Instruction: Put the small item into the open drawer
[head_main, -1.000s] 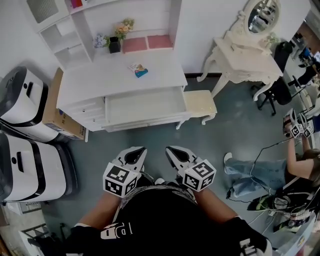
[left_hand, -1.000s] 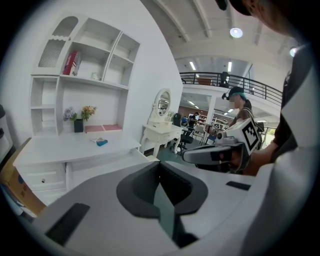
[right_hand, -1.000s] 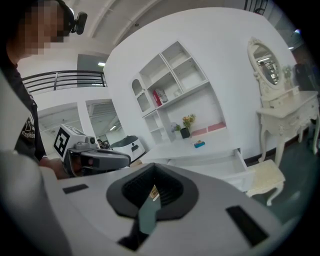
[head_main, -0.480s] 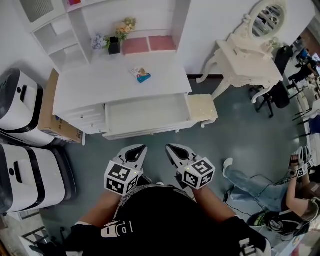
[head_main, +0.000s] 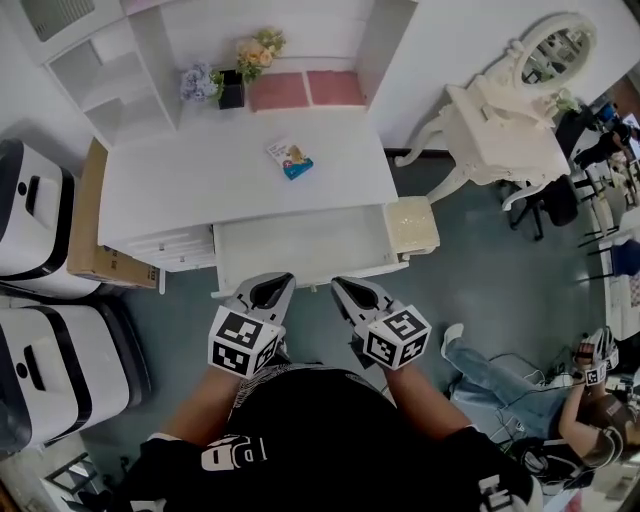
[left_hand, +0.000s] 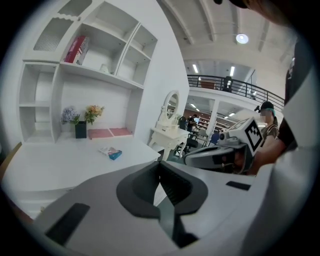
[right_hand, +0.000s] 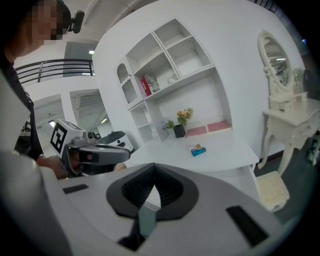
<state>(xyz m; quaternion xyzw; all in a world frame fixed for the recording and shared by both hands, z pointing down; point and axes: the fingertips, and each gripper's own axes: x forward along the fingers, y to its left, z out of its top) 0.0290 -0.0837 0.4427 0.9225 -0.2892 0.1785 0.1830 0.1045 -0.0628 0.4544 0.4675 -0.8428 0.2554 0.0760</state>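
- The small item (head_main: 290, 158) is a flat little packet, white with a teal-blue end. It lies on the smooth desk top (head_main: 190, 190), back from the front edge and not in the drawer.
- The open drawer (head_main: 300, 245) is just in front of it: a shallow white rectangular tray pulled out from under the desk, with only its bare, matte floor showing.
- The left gripper (head_main: 272, 287) hangs at the drawer's front edge, its ribbed dark pads pressed together with nothing between them.
- The right gripper (head_main: 352, 293) sits beside it in the same way: jaws closed tip to tip and empty, with a square-marker cube on the back. Both are well apart from the packet.
- At the back of the desk, a small black pot of flowers (head_main: 231, 88) stands next to two pink rectangular mats (head_main: 305, 88), under boxy white shelves.
- A cream cushioned stool (head_main: 412, 224) sits right of the drawer.
- Further right is a curvy-legged white dressing table (head_main: 505, 125) with an oval mirror.
- On the left, a brown cardboard box (head_main: 85, 215) leans against the desk, beside glossy white-and-black machines (head_main: 40, 340).
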